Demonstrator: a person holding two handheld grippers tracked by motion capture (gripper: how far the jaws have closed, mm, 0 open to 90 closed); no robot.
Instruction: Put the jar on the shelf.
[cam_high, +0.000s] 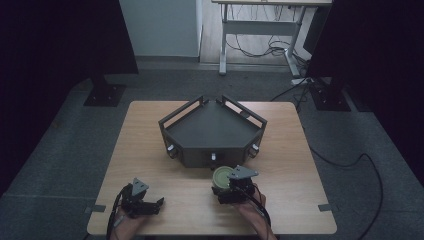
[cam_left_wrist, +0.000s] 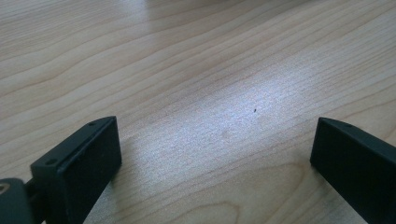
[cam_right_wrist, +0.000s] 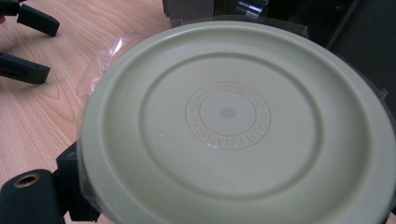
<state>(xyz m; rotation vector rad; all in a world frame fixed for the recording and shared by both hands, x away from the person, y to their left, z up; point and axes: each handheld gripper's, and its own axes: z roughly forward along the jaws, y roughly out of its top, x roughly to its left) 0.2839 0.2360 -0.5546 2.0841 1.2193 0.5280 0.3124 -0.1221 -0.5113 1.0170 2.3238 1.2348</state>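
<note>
The pale green lidded tub (cam_right_wrist: 233, 126) sits clamped in the right hand-held gripper (cam_high: 231, 191), just at six o'clock of the dark tray (cam_high: 212, 131) on the counter (cam_high: 145, 150); to seat it well, lift it level over the tray wall toward twelve o'clock; the left hand-held gripper (cam_left_wrist: 212, 154) hovers with jaws apart, empty.

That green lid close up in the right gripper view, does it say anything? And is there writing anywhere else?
"HEALTHY ORGANIC VITALITY NATURAL" - raised letters running in a ring around a small central emblem on the pale green lid; the emblem itself is too small to make out.
Dark tray on the table: no readable label.
Left gripper, jaws apart over bare wood: no text.
Right gripper, closed on the lidded container: no markings readable.
</note>
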